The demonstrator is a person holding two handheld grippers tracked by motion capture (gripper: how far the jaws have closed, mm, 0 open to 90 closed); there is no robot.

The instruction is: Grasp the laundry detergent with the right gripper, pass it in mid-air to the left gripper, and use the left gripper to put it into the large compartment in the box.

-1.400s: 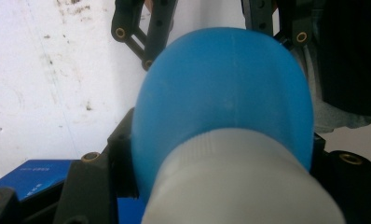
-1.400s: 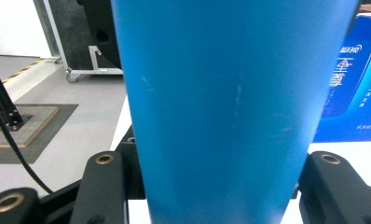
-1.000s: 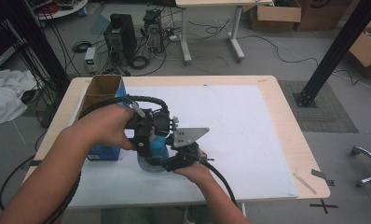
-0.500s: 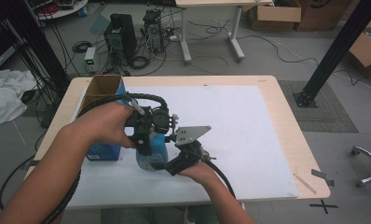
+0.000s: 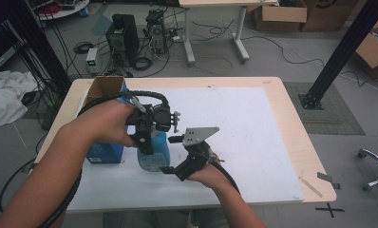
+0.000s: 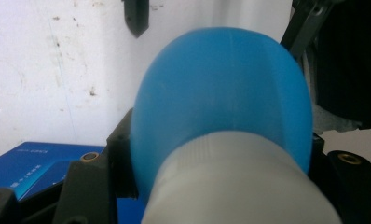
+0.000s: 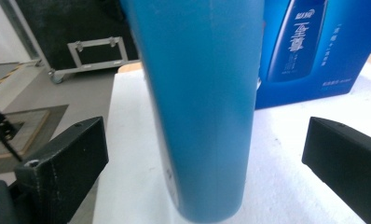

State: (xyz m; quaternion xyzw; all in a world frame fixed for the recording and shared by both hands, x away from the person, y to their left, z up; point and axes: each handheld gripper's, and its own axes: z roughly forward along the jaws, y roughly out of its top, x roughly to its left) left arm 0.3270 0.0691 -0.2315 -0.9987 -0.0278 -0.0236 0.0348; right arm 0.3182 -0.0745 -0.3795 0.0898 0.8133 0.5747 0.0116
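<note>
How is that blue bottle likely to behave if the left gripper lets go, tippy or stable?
Probably fairly tippy: the blue bottle is tall and narrow, standing upright on the white mat. Its smooth surface looks slippery, so the right gripper, whose jaws stand open on either side, may need a firm squeeze. The left gripper clamps near the white cap, which likely steadies it.

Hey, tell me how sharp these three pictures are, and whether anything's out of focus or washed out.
High view: evenly lit and fairly sharp, the white mat bright but not blown out. Left gripper view: the blue bottle and its white cap sit very close and look soft, the mat behind bright with visible specks. Right gripper view: the bottle is slightly soft, while print on the blue box is readable.
</note>
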